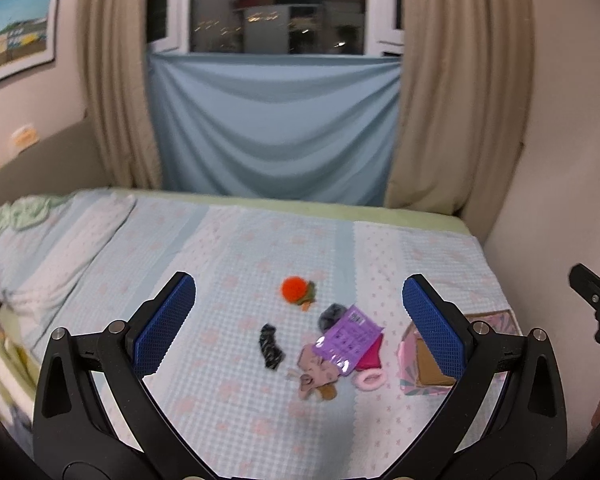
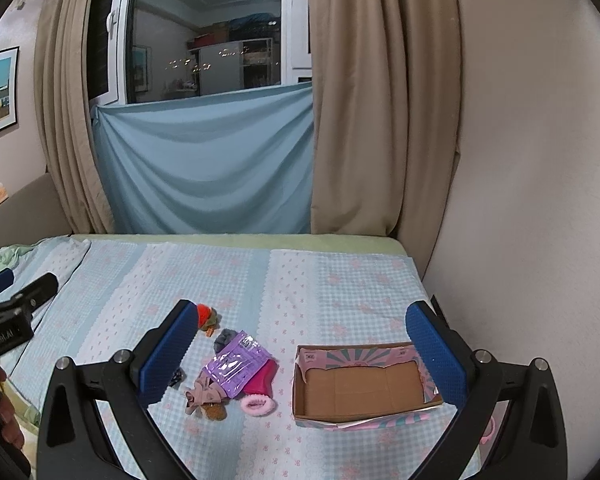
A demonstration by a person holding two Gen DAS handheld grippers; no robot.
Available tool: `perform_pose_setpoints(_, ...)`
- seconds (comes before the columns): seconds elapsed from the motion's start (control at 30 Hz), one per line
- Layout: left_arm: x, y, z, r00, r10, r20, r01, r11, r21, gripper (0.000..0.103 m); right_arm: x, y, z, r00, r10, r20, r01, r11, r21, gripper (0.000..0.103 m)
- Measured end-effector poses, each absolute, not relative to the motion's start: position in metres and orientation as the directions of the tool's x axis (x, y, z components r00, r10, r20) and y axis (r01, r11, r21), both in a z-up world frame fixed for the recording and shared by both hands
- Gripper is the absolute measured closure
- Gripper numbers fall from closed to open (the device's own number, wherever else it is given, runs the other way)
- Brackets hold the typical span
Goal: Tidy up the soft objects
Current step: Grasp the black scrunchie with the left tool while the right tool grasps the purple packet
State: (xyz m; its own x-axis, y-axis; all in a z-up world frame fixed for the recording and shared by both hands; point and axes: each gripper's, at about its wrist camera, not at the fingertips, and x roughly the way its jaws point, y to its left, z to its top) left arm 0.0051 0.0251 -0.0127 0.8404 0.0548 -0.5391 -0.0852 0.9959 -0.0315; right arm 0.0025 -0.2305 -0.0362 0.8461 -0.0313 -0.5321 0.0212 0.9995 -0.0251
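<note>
Your left gripper (image 1: 296, 300) is spread wide and holds nothing. Its blue bumpy pads (image 1: 168, 322) hang in the air above the bed (image 1: 236, 248), touching nothing. Your right gripper (image 2: 300, 334) is spread wide too, with nothing between its fingers, and it floats above the bed as well.

The soft things lie in a small pile in the lower middle of both views. A shiny purple packet (image 1: 350, 338) sits on top, flat and shaped like a rectangle; in the left view its long side runs from lower left up to upper right. Under it a dark pink cloth (image 2: 260, 380) pokes out. A fuzzy pink hair tie (image 2: 257, 405), round like a ring, lies just below the cloth. A small tan bow (image 2: 202, 396) rests at the lower left of the packet, with a brown fuzzy bit touching it. A black speckled sock (image 1: 271, 346) lies a little to the left of the pile, long and thin, pointing up and down the frame. An orange pompom (image 1: 294, 289) sits farther up, apart from the pile.

The cardboard box (image 2: 364, 412) is at the lower right of the right view, just beside the pile. It is open on top, brown inside, pink and teal outside, with its long side running left to right.
</note>
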Motion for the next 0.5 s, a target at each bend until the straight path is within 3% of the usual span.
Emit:
perform_pose_setpoints(0.23,0.011,0.057,-0.046,0.775,0.123,-0.62,-0.189,0.981,-0.041,0.0,0.024,-0.221,-0.06,0.815,0.032,-0.579,-0.041,0.999,-0.003,0.0)
perform_pose_setpoints(0.5,0.052,0.106,-0.101,0.69,0.045,-0.722,-0.132,0.989,-0.064,0.0,0.059,-0.181,-0.107,0.726,0.025,-0.687,0.048,0.995,0.087,0.0)
